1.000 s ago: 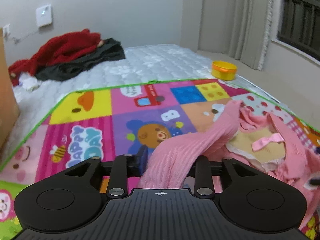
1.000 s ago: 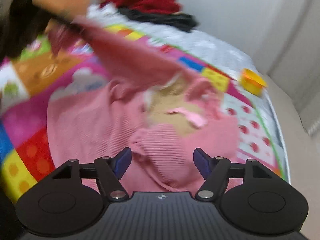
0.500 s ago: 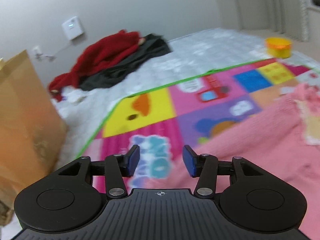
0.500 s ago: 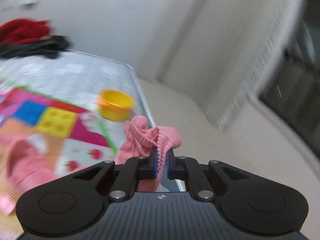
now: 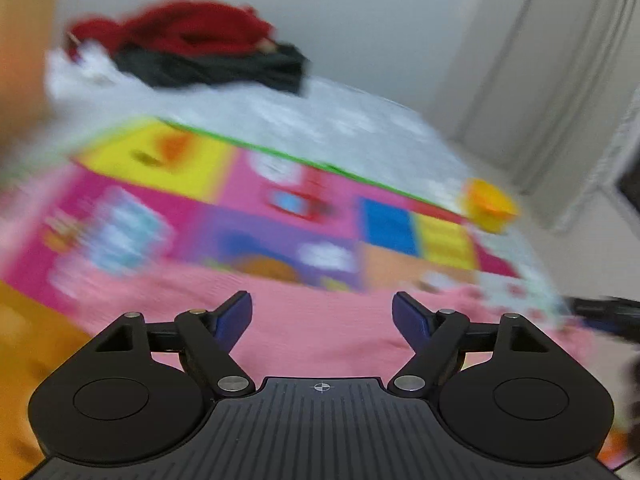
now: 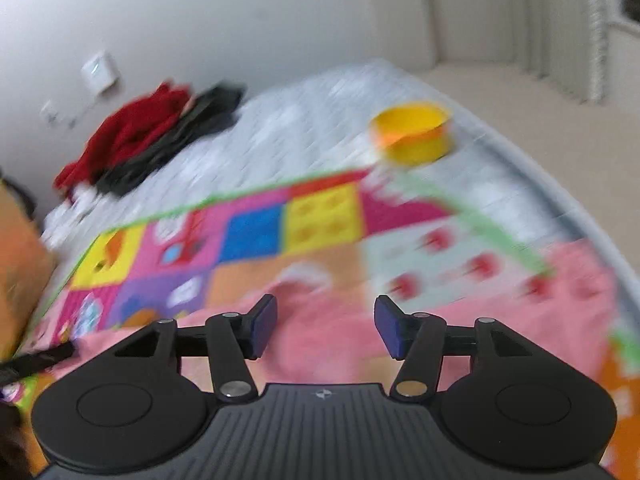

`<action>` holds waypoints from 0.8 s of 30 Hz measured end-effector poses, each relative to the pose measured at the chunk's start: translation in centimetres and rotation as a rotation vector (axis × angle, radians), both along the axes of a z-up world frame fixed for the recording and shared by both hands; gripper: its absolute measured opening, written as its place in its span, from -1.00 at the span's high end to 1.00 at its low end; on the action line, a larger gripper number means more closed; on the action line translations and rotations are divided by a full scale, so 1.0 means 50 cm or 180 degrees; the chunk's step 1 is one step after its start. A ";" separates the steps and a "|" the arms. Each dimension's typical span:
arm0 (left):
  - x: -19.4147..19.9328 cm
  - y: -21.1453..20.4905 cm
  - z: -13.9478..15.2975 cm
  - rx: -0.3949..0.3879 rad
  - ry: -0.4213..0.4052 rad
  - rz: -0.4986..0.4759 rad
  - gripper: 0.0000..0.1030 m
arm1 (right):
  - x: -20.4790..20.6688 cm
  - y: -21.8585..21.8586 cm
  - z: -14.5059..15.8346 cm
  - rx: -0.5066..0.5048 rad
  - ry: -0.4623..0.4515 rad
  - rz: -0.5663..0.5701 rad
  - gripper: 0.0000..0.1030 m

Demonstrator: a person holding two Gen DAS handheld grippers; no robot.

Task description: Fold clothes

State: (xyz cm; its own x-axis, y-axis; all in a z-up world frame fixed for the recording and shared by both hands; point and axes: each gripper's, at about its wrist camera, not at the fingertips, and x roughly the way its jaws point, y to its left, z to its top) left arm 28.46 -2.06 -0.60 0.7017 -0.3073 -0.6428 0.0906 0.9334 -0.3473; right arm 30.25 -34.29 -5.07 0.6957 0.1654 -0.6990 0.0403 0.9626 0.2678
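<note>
Here, the pink knitted garment (image 5: 320, 324) lies spread on the patchwork play mat (image 6: 256, 236) at the near side of the bed. Left claw (image 5: 322, 314) and right claw (image 6: 325, 326) both hover over it, jaws spread, holding nothing. The ribbed knit looks soft, light and limp, likely to sag and stretch; hems or sleeve ends seem the best holds. A yellow bowl (image 6: 412, 138) sits far right; red and dark clothes (image 5: 192, 46) lie heaped far left.

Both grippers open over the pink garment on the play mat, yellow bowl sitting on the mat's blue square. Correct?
Not the bowl. The right wrist view shows the yellow bowl on the grey mattress, beyond the play mat. Both grippers, left gripper and right gripper, are open over the pink garment.
</note>
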 end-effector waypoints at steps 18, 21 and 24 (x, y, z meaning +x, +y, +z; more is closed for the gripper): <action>0.047 0.065 -0.079 -0.0030 0.0391 -0.0216 -0.86 | 0.180 0.169 -0.068 0.0141 0.0399 0.0257 0.14; 0.059 0.084 -0.090 -0.0201 0.0514 -0.0185 -0.86 | 0.198 0.158 0.004 0.0413 -0.0195 -0.0101 0.14; 0.060 0.083 -0.094 -0.0183 0.0531 -0.0183 -0.89 | 0.220 0.173 0.018 0.0122 -0.0146 -0.0003 -0.04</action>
State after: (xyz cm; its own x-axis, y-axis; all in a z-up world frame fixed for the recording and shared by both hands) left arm 31.47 2.07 -5.31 0.5669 -0.3834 -0.7291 0.0799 0.9065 -0.4145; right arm 41.24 -25.66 -4.17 0.7271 0.1909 -0.6594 0.0279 0.9516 0.3062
